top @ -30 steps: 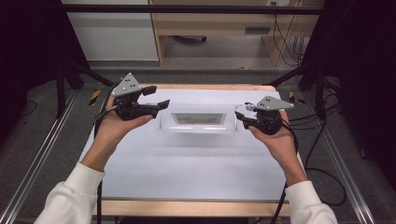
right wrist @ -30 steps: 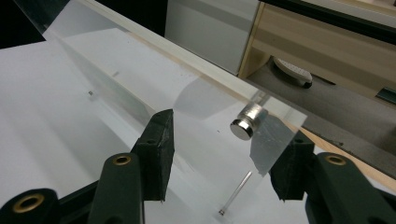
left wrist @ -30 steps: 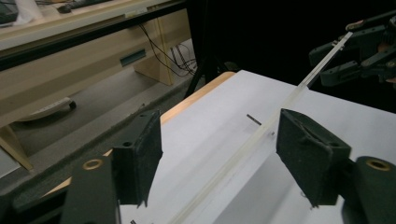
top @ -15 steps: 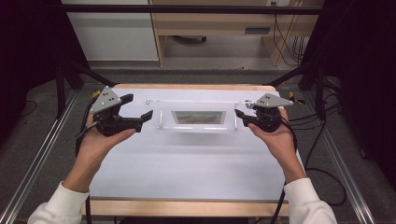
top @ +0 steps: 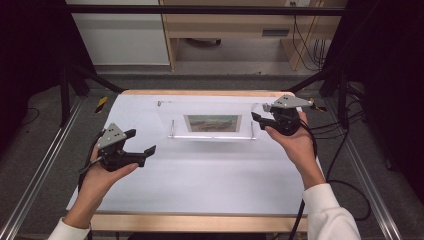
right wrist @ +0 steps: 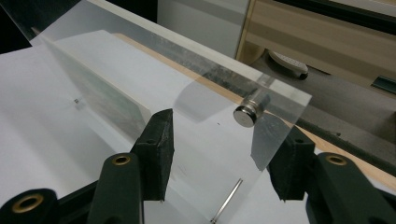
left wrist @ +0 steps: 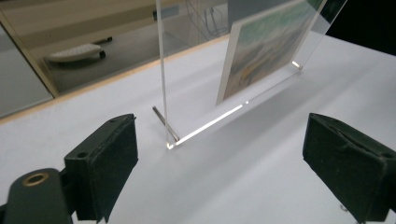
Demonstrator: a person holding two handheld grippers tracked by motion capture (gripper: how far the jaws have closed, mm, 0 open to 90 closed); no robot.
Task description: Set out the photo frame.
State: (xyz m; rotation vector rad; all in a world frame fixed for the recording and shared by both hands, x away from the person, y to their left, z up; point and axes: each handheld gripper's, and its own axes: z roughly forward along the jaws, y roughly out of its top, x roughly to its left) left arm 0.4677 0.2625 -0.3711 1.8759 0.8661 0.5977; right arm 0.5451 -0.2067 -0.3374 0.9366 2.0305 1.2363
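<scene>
While upright, acrylic frame (top: 212, 125) runs left-right, picture facing the person | right hand-held gripper (top: 256, 118) clamps its end | left hand-held gripper (top: 141, 142) open

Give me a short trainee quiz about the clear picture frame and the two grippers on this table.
1. True or false: the left gripper holds the clear acrylic picture frame.
2. Which gripper has its jaws on either side of the frame's end? A. left gripper B. right gripper
3. Fill in: the frame stands upright on the white ___.

Key:
1. False. Its jaws have just been opening, with nothing between them, apart from the frame.
2. B
3. table
</scene>
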